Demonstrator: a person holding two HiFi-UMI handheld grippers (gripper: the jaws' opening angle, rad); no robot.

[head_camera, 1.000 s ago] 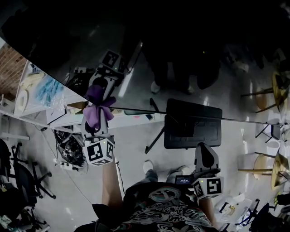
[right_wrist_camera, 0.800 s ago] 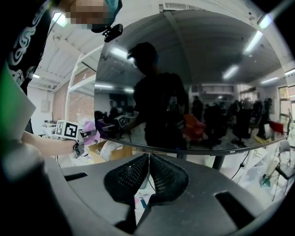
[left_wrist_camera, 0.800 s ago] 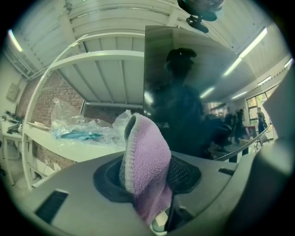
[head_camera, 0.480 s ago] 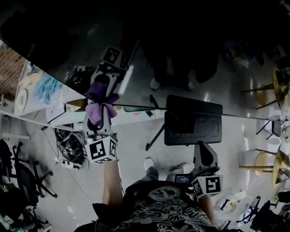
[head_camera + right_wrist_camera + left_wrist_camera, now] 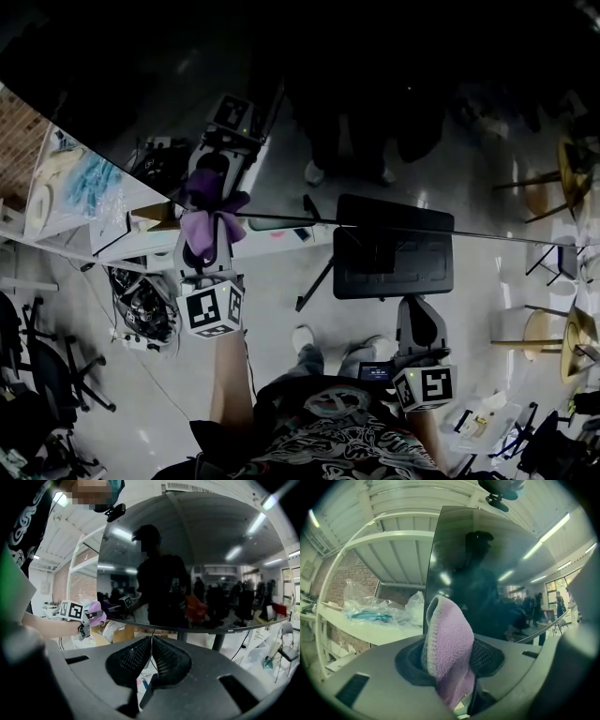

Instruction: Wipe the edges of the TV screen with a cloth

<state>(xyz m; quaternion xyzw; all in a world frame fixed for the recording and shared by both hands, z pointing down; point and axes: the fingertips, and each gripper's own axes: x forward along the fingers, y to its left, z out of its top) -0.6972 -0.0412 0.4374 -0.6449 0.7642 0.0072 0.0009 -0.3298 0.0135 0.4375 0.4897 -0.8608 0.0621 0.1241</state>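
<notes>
The TV screen (image 5: 375,112) is a dark reflecting panel across the top of the head view. Its thin lower edge (image 5: 394,230) runs rightward from the lower left corner. My left gripper (image 5: 208,211) is at that corner, shut on a purple cloth (image 5: 200,234) that lies against the edge. In the left gripper view the cloth (image 5: 450,639) bulges out between the jaws in front of the screen's left edge (image 5: 431,573). My right gripper (image 5: 419,323) hangs lower at the right, shut and empty, below the screen. The right gripper view shows the left gripper (image 5: 89,618) with the cloth (image 5: 97,607).
The TV's black stand base (image 5: 394,253) sits on the floor under the screen. White shelving with plastic bags (image 5: 75,187) stands to the left, with tangled cables (image 5: 141,305) under it. Office chairs (image 5: 37,375) are at the lower left, and stools (image 5: 562,178) at the right.
The left gripper with the cloth has shifted only slightly at the screen's lower left corner. The right gripper has barely moved and stays shut.
</notes>
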